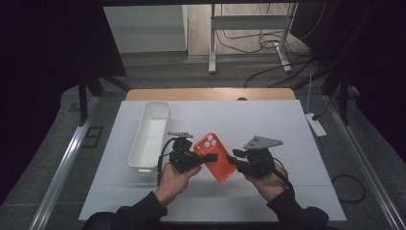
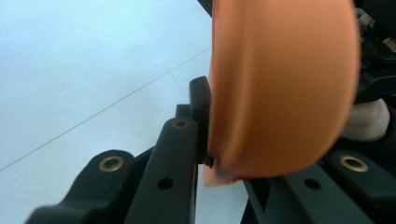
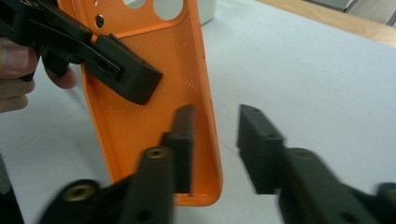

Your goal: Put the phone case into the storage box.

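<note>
Item: orange silicone phone case (image 1: 216, 156), held above white table (image 1: 268, 124).
Left gripper (image 1: 207, 158): clamped on case.
Right gripper (image 3: 215, 135): jaws parted, case edge between, unpressed.
Far left: white rectangular plastic bin (image 1: 139, 143).

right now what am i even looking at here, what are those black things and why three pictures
A person sits at a table covered in white, holding a tool in each hand: a hand-held gripper with two black jaws. The wide picture comes from a camera above the table. The other two come from cameras riding on each gripper, looking along its jaws. On the table stands a long white bin. The left hand-held gripper is shut on an orange phone case, held up above the table. The right hand-held gripper has its jaws parted around the case's lower edge, not pressing on it.
</note>
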{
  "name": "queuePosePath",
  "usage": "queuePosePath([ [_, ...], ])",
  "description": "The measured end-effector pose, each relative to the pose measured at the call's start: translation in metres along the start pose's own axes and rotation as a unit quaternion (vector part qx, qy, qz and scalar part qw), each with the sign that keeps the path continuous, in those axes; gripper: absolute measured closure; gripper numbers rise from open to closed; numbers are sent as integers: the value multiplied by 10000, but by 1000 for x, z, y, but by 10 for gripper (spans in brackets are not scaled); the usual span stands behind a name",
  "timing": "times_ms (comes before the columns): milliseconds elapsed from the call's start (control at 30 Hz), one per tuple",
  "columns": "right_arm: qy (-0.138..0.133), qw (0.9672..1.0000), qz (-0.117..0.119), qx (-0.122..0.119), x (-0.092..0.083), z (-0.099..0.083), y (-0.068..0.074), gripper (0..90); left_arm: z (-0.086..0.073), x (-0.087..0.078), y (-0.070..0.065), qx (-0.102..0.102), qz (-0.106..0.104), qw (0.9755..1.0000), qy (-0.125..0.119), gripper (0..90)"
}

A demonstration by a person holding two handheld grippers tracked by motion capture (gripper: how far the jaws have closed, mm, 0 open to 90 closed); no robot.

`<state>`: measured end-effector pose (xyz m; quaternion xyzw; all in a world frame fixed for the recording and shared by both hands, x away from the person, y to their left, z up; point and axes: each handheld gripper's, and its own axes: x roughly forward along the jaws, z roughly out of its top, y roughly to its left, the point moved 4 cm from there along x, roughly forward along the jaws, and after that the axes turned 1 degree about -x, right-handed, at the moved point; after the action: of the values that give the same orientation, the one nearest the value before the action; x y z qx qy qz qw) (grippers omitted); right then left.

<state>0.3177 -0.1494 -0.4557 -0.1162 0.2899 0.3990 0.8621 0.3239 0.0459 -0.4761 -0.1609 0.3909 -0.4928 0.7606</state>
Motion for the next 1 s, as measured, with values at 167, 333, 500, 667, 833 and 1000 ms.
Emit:
queuePosePath([
  [167, 95, 9998, 130, 126, 0, 0, -3, 434, 2, -4, 1, 130, 67, 9999, 18, 852],
  [333, 121, 9989, 381, 228, -2, -1, -6, 332, 4, -10, 2, 281, 116, 9995, 104, 852],
  [500, 127, 9982, 519, 255, -6, -3, -7, 239, 5, -13, 2, 451, 137, 9986, 241, 851],
  [667, 271, 9971, 671, 218, -6, -6, -5, 151, 5, -15, 1, 754, 149, 9960, 449, 850],
  [833, 396, 9957, 808, 230, -4, -8, -1, 69, 5, -17, 0, 911, 134, 9943, 532, 849],
  [1000, 490, 9936, 992, 223, -3, -8, 3, 11, 4, -17, -1, 1167, 29, 9907, 705, 849],
])
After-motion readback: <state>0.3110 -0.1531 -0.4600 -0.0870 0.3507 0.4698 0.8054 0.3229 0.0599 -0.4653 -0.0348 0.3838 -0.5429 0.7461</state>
